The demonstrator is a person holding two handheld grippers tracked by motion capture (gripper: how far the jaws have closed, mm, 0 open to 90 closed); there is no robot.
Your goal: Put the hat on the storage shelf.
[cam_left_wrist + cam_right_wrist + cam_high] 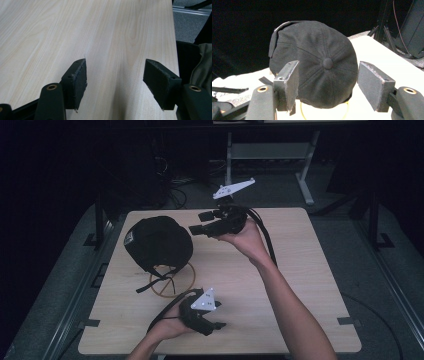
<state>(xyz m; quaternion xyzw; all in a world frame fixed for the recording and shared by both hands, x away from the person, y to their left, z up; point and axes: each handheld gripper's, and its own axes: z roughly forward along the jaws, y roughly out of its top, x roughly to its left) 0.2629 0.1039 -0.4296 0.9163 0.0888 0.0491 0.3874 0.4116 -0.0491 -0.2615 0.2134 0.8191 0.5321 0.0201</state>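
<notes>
A black cap [157,242] sits on a yellow ring stand [176,282] at the left of the wooden table [300,285], a strap hanging below it. My right gripper [197,222] is held above the back middle of the table, pointing left at the cap and apart from it. In the right gripper view the open jaws [328,85] frame the cap's crown [317,65], with nothing between the pads. My left gripper [220,316] rests low near the front edge, pointing right. Its jaws [115,82] stand open over bare wood [75,30].
The table's right edge [175,50] lies close to the left gripper's far jaw, with a dark object and olive cloth [202,62] beyond. A grey metal frame [305,175] stands on the floor behind the table. Dark stands flank both sides.
</notes>
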